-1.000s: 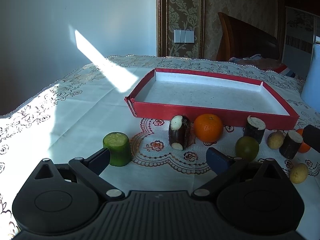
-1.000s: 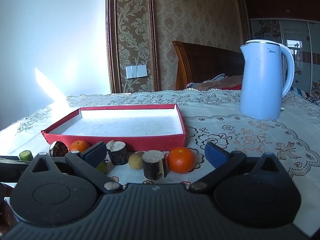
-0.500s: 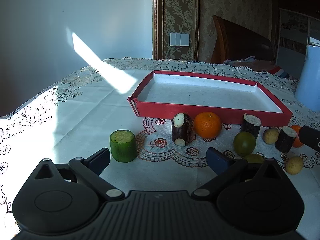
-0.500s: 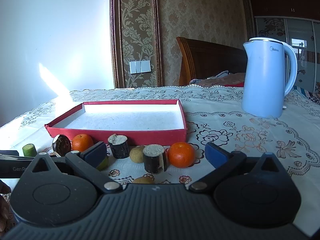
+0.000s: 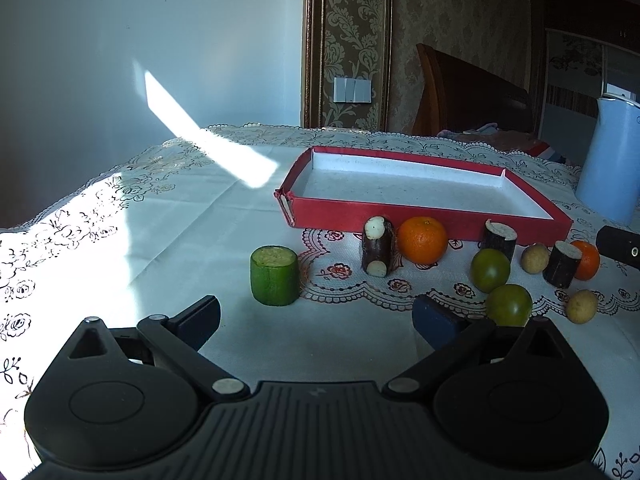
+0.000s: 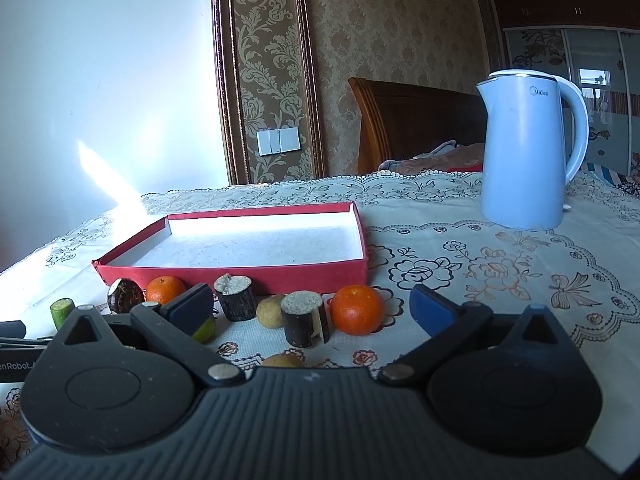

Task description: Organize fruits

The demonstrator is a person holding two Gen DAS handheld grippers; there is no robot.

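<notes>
Left wrist: red tray (image 5: 424, 220) holds nothing.

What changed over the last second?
Both grippers backed up and away from the fruit: left gripper now shows a second green fruit; right gripper sees more table. Jaws open throughout, nothing grabbed. Fruit and red tray unmoved.

A pale blue kettle (image 6: 528, 152) stands upright on the lace tablecloth (image 6: 500, 264) (a wooden headboard (image 6: 416, 120) behind).

"Midea" on blue kettle (image 6: 528, 156), "enRobot" on left tool (image 6: 16, 354)
</notes>
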